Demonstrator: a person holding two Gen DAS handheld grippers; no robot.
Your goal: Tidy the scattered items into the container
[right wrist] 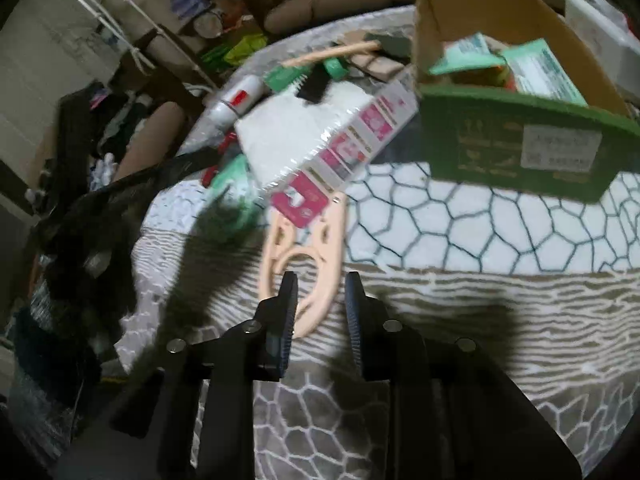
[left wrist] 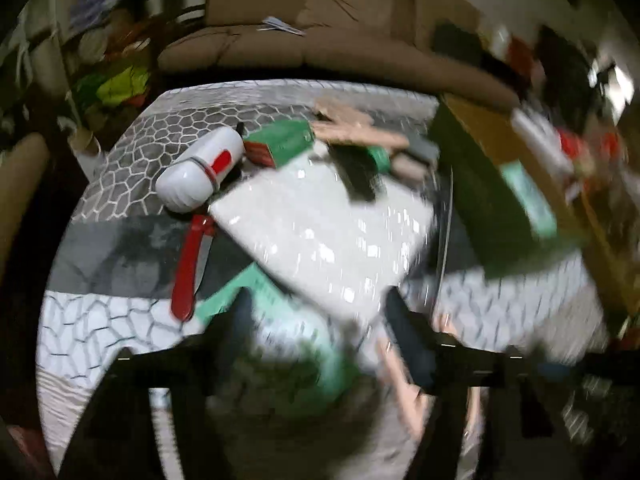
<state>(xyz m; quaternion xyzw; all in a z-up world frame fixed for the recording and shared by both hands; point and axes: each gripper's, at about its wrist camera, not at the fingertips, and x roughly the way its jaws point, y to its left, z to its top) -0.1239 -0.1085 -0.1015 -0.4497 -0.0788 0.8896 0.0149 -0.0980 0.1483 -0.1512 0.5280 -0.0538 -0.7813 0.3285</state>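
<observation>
In the left wrist view my left gripper is open, its fingers either side of a blurred green-and-white packet lying on the patterned blanket. A white wrapped pack, a red-handled knife and a white-and-red bottle lie beyond it. The green cardboard box stands at the right and holds several green packets. In the right wrist view my right gripper is open, just over the near end of a beige plastic hanger. The white pack with pink labels lies beyond the hanger.
Green boxes, a black item and wooden pieces are piled at the table's far side. A brown sofa stands behind. Dark clothing hangs off the table's left edge. Both views are motion-blurred.
</observation>
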